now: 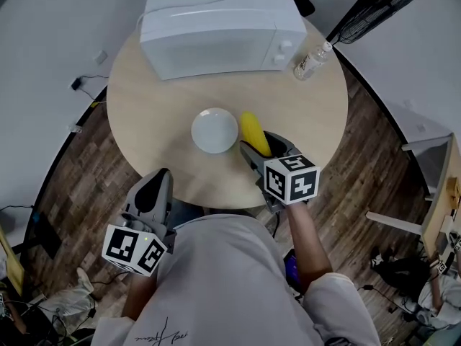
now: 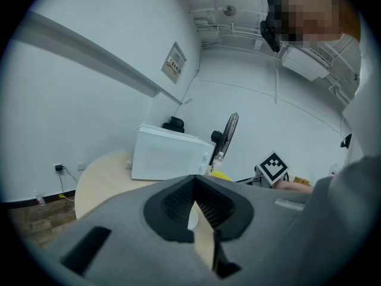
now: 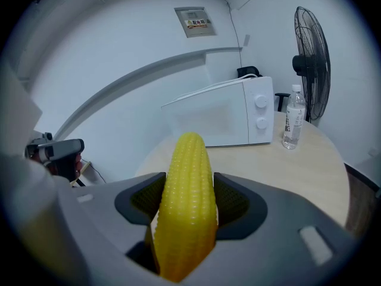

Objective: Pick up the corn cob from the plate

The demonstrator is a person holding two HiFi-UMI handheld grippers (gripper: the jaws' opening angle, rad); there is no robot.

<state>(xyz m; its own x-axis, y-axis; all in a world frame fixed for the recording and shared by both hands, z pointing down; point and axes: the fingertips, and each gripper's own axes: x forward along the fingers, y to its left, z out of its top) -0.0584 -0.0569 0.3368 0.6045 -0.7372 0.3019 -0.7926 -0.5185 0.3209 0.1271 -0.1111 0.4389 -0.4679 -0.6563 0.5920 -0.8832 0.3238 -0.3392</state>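
Observation:
The yellow corn cob [image 1: 253, 131] is clamped in my right gripper [image 1: 261, 144], just right of the empty white plate [image 1: 214, 130] on the round wooden table [image 1: 144, 107]. In the right gripper view the corn cob [image 3: 186, 213] fills the space between the dark pads, tip pointing away, with the right gripper [image 3: 189, 189] shut on it. My left gripper [image 1: 160, 182] hovers at the table's near edge, left of the plate, shut and holding nothing. From the left gripper [image 2: 193, 204] view, a bit of the corn cob [image 2: 221, 175] shows past the jaws.
A white microwave [image 1: 216, 24] stands at the back of the table, with a clear water bottle [image 1: 311, 60] to its right. A black fan [image 1: 389, 6] is on the floor beyond the table. The person's body is close to the near edge.

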